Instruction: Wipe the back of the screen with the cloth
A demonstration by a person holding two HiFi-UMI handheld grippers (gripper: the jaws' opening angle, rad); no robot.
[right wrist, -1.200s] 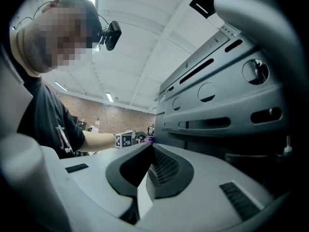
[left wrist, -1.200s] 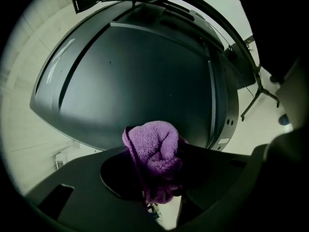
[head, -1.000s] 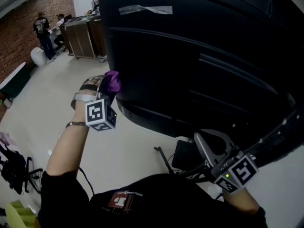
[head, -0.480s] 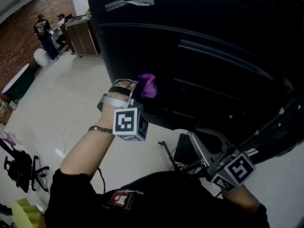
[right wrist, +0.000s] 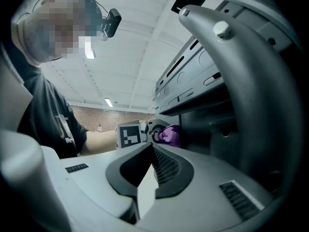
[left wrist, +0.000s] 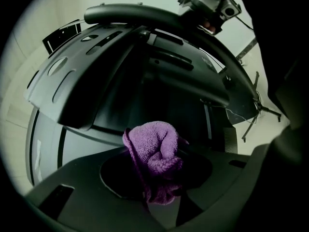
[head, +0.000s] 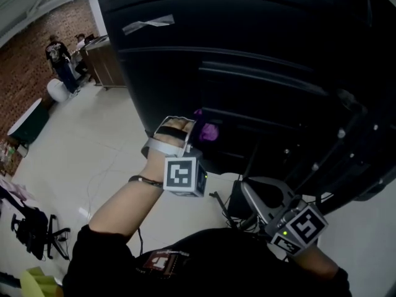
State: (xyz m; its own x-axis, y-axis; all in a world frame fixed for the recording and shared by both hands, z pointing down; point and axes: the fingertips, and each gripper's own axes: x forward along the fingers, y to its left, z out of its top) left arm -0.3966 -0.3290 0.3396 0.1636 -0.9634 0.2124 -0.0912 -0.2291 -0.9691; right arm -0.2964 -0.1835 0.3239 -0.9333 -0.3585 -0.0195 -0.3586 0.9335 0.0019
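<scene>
Purple cloth (left wrist: 157, 158) is bunched between the jaws of the left gripper (head: 200, 128), which is clamped on it, and is pressed to the lower part of the screen's black back (head: 260, 48). We see the right gripper (right wrist: 145, 180) low near the stand (head: 346, 156), its jaws together with nothing between them. Below lies a pale floor (head: 93, 147). A brick wall (head: 28, 54) and standing people (head: 59, 54) close the room at far left. Since one second ago, cloth and left gripper have shifted inward from the panel's left edge.
</scene>
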